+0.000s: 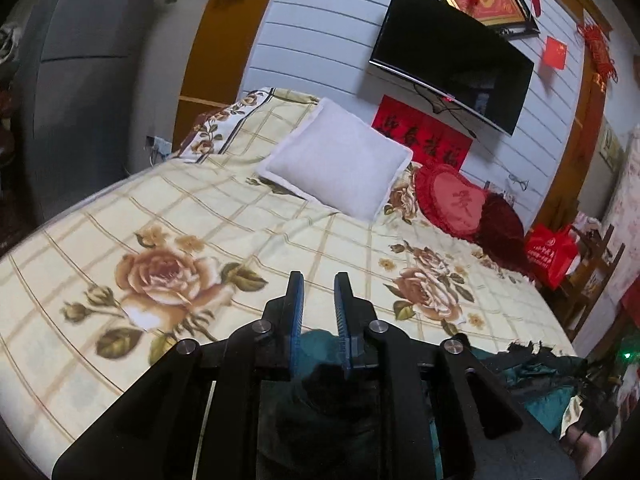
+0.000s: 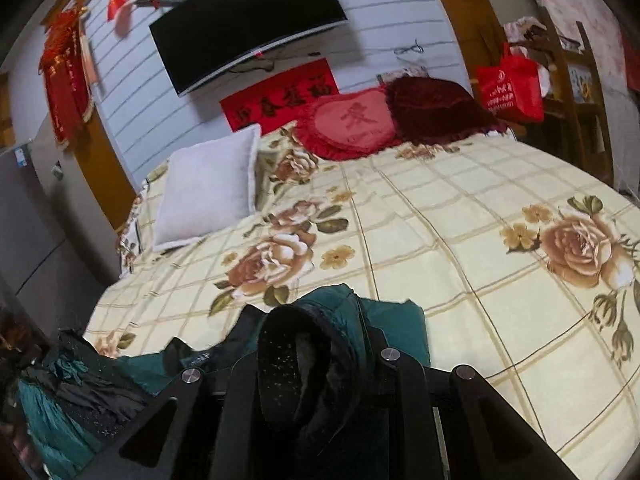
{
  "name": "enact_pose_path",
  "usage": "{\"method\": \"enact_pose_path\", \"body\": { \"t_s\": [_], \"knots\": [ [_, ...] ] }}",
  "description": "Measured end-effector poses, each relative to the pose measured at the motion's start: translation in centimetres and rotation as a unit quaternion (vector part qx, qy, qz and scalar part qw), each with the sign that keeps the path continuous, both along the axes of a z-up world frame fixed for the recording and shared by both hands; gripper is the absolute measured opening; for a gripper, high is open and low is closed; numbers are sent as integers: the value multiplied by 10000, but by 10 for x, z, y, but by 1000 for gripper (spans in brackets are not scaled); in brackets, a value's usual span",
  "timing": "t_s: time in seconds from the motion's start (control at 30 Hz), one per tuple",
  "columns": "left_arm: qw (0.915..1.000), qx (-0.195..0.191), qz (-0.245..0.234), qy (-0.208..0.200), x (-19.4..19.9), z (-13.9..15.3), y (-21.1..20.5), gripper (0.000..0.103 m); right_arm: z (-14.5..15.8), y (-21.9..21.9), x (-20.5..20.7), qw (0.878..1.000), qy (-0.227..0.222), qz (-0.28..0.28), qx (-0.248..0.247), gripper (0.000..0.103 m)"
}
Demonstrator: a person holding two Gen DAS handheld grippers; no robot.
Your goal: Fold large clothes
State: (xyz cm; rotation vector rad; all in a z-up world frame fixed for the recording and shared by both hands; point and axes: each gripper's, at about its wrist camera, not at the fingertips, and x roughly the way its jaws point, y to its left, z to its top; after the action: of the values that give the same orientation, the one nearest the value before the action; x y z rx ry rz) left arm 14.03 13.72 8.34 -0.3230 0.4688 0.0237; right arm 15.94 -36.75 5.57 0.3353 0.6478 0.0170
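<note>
A dark teal garment with black trim (image 2: 352, 320) is bunched over my right gripper (image 2: 316, 320), which is shut on it; the fingertips are hidden under the cloth. More of the garment (image 2: 80, 380) trails to the lower left over the bed's near edge. In the left wrist view, my left gripper (image 1: 319, 284) has its blue-padded fingers (image 1: 297, 300) a small gap apart, with teal and black cloth (image 1: 320, 360) pinched between them low down near their base. The rest of the garment (image 1: 540, 368) lies to the right.
The bed has a cream sheet with rose prints (image 1: 168, 276). A white pillow (image 1: 340, 160), a red heart cushion (image 1: 452, 200) and a dark red cushion (image 1: 504, 224) lie at the far end. A TV (image 1: 452, 52) hangs on the wall. A red bag (image 1: 552, 252) sits on a chair.
</note>
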Motion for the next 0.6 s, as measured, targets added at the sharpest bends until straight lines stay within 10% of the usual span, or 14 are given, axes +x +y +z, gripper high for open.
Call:
{"method": "enact_pose_path", "body": {
  "t_s": [0.13,0.33,0.47,0.6],
  "knots": [
    [9998,-18,-180,-49,-20,4,18,75,-2,2,0,9999,27,-34,-123,16],
    [9932,-177,-1136,163,-40,-26,35,78,-3,-2,-3,9999,47,-42,-103,16],
    [9679,-1356,-2058,498,-21,-56,40,78,-4,-3,-5,9999,47,-42,-94,16],
    [9507,-1413,-2702,569,-16,-59,20,78,-4,-4,-6,9999,51,-34,-83,16]
  ]
}}
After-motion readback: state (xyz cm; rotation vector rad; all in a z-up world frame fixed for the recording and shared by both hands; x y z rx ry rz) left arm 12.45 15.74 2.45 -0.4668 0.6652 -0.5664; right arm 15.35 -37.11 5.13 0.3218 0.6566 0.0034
